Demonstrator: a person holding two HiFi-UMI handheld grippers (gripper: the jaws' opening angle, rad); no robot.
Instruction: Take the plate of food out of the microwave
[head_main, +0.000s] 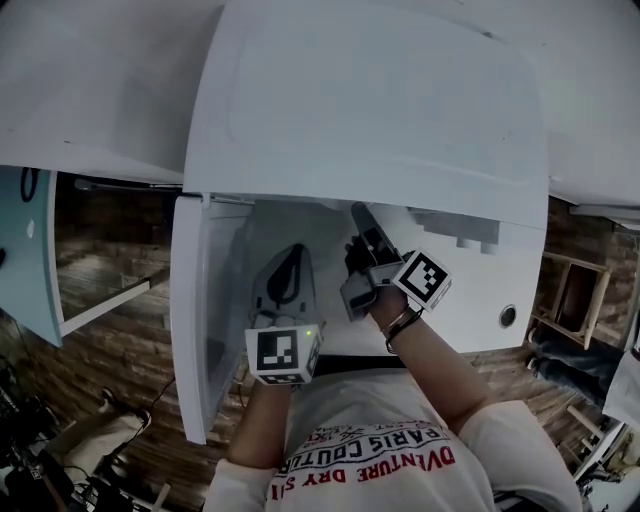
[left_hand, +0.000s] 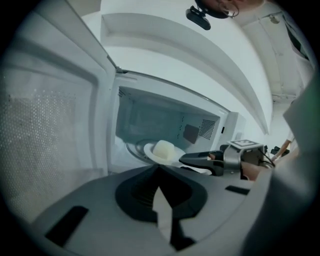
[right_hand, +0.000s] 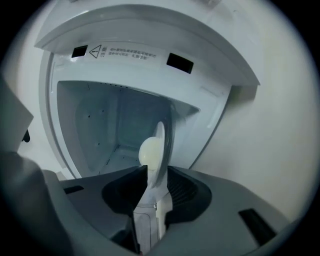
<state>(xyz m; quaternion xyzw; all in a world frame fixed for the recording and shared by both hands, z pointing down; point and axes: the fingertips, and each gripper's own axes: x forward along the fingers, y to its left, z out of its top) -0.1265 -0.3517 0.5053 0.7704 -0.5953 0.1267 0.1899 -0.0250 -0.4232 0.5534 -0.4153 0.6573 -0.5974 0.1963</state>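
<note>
The white microwave stands with its door swung open to the left. On the glass turntable inside lies a white plate bearing a pale rounded lump of food. My right gripper reaches into the cavity from the right, open, with the plate's near rim between its jaws; a slim gap shows beside the rim. The food sits just beyond the jaw tips. My left gripper hangs back outside the opening, shut and empty, aimed at the plate. In the head view the left gripper is beside the right gripper.
The open door's mesh window lies close on the left. A round knob marks the microwave's front panel on the right. A light-blue panel stands at far left, a wooden frame at far right, over wooden flooring.
</note>
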